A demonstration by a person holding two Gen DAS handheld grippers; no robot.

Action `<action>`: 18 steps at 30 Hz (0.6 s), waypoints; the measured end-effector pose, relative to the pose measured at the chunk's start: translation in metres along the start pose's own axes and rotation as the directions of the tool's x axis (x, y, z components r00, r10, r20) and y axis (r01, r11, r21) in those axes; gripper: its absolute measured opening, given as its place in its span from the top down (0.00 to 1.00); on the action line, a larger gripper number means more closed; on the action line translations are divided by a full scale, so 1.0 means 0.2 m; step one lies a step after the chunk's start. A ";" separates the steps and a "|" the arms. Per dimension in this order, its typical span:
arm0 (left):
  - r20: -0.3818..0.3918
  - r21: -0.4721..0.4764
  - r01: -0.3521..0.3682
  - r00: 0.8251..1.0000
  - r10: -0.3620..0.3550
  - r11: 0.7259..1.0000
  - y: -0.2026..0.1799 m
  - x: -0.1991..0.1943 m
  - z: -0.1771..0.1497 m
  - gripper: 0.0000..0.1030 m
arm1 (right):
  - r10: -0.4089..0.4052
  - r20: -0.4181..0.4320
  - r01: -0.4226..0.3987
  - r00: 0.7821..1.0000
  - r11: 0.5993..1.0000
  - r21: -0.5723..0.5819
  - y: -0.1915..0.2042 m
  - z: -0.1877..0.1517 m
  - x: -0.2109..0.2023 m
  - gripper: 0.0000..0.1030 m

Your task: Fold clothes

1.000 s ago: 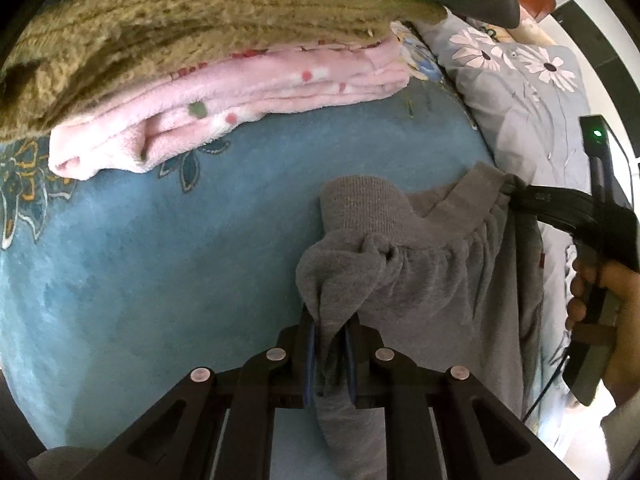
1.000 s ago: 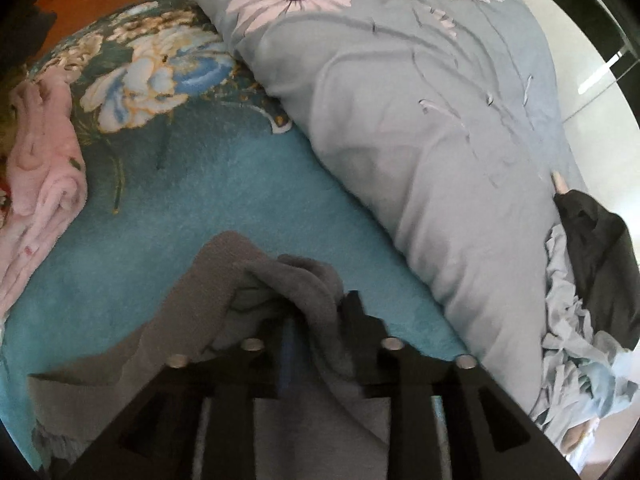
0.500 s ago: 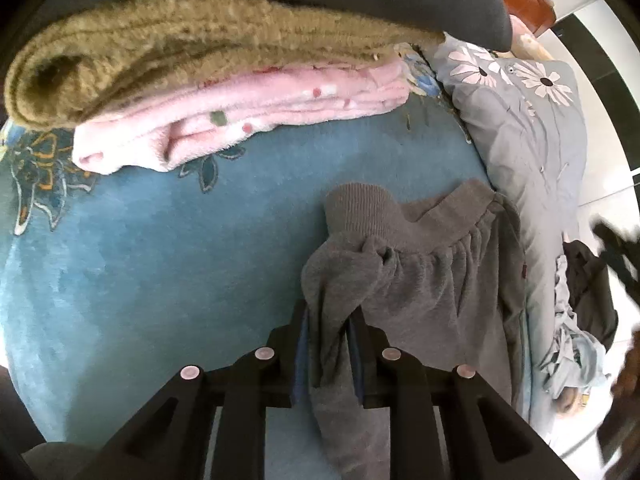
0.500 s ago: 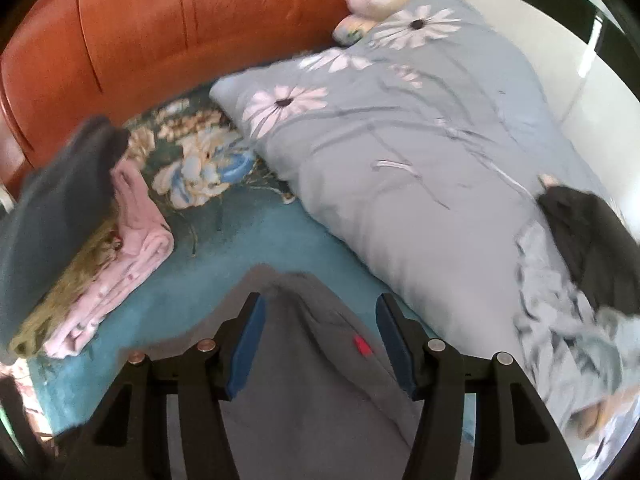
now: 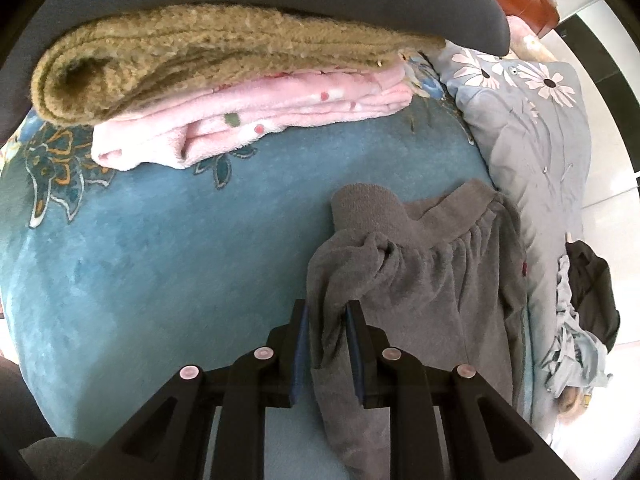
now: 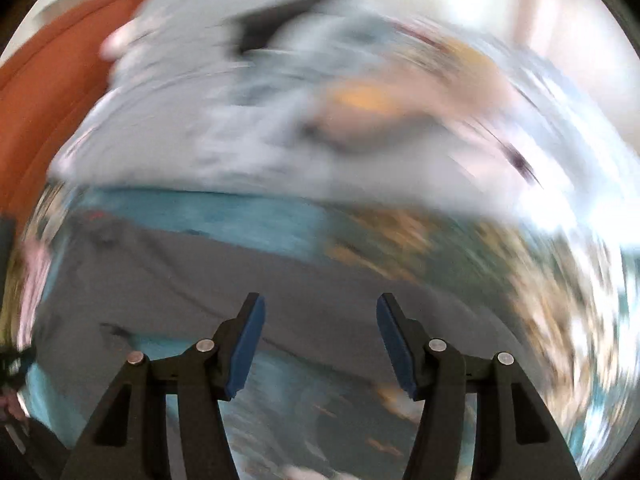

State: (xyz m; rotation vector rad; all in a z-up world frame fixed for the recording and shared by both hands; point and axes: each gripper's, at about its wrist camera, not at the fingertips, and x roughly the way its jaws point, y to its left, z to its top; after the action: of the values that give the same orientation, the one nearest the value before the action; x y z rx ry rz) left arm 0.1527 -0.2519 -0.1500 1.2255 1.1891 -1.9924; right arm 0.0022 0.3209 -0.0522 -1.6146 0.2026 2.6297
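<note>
Between left gripper point(image 5: 327, 312) fingers point(image 5: 301, 344), grey sweatpants point(image 5: 420, 280) bunched, pinched

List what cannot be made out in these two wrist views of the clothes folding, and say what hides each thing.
- Right wrist view: everything beyond the open right gripper is motion-blurred.
- Left wrist view: the grey garment runs under the left gripper and off the bottom edge.
- Left wrist view: the pink blanket is partly hidden under the olive knit.

Readable text: none that I can make out — no words, brands or numbers.
Red tag point(image 5: 524, 269) on grey garment point(image 5: 440, 280): too small to read.
</note>
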 end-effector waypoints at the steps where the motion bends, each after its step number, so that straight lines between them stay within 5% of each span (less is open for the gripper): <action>1: 0.003 -0.003 0.001 1.000 -0.001 1.000 0.01 -0.01 0.00 0.79 | -0.017 -0.007 0.017 1.000 0.999 0.039 -0.10 -0.04 -0.01 0.42; 8: 0.021 0.018 -0.040 0.999 0.040 0.999 -0.01 -0.04 -0.01 0.79 | -0.110 -0.051 0.115 0.993 0.988 0.104 -0.55 -0.23 -0.09 0.42; 15: 0.043 0.027 -0.077 0.996 0.076 0.997 -0.01 -0.08 -0.02 0.79 | -0.146 -0.069 0.141 0.987 0.987 -0.072 -0.61 -0.24 -0.01 0.42; 18: 0.052 0.036 -0.094 0.994 0.092 0.995 -0.01 -0.10 -0.02 0.79 | -0.128 -0.116 0.124 0.985 0.992 -0.037 -0.68 -0.25 0.09 0.42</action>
State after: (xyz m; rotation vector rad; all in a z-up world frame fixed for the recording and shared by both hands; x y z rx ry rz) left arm 0.1621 -0.2475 -0.1321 1.2189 1.0551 -1.9741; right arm 0.0537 0.4483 -0.1025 -1.7329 0.0641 2.4578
